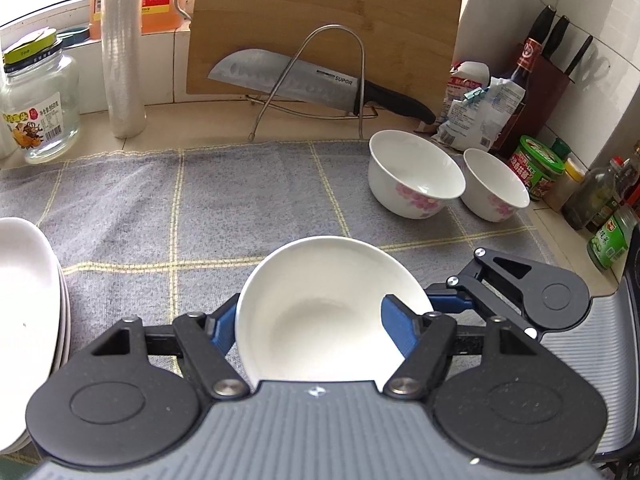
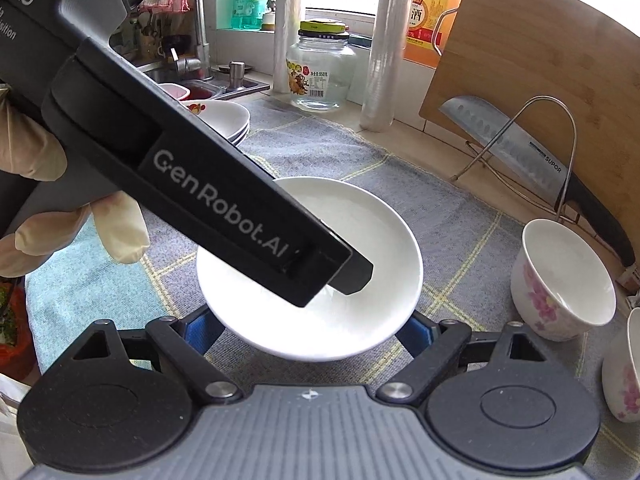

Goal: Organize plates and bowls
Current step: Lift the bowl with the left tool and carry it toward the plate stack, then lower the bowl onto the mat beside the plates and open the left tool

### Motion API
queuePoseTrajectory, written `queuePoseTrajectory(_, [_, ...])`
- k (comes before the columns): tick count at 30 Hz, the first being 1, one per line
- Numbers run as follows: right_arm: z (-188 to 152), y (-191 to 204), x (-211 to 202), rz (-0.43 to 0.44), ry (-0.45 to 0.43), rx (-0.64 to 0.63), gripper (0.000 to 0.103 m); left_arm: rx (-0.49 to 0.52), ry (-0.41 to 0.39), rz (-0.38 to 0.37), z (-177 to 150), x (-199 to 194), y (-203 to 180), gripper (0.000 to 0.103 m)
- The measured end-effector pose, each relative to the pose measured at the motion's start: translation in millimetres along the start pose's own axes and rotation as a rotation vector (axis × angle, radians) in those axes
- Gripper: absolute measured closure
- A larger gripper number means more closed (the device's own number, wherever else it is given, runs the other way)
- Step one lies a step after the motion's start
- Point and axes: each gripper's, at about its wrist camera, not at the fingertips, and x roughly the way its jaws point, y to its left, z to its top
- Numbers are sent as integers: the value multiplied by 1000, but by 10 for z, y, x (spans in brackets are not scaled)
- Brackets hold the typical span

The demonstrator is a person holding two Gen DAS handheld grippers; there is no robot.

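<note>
A small plain white dish [image 1: 320, 312] is gripped at its rim by my left gripper [image 1: 308, 332]; one blue pad [image 1: 396, 328] lies inside the dish and the other under it. The same dish [image 2: 360, 240] shows in the right wrist view, held above the grey checked cloth [image 2: 460, 220]. My right gripper [image 2: 308, 332] is open, its blue fingers [image 2: 200, 328] spread wide under the dish's near rim, and it also shows in the left wrist view [image 1: 456, 300]. Two flowered bowls [image 1: 412, 172] [image 1: 496, 184] stand at the cloth's far right. A stack of white plates [image 1: 28, 320] sits at the left.
A cutting board [image 1: 320, 20] and a knife [image 1: 288, 76] on a wire rack stand at the back. A glass jar [image 1: 36, 104] and a film roll [image 1: 120, 48] are at back left. Sauce bottles and jars [image 1: 536, 168] crowd the right edge. A sink [image 2: 200, 84] lies beyond the plates.
</note>
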Motion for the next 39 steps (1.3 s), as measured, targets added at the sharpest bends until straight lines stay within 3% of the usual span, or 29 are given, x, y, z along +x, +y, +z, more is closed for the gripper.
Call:
queuePoseTrajectory(19, [-19,9,76,7,29,4,11,-16,11,6,-55,86,41,28])
queuePoseTrajectory(22, [-31,14,71,3,31,1,8,-7,-11,21,-57,60,31,18])
queuePoseTrajectory(23, [-31,15,56,-4,22,-2,0,-2,-20,28,-56,46,25,16])
queuePoseTrajectory(25, [-21,6,1,-10,-5,-3,0,6,-34,45,-53,16,17,13])
queuePoseTrajectory(39, [-142,-77,-321,-48,-8,-18,0,57,-110,70,18,-205,-133,10])
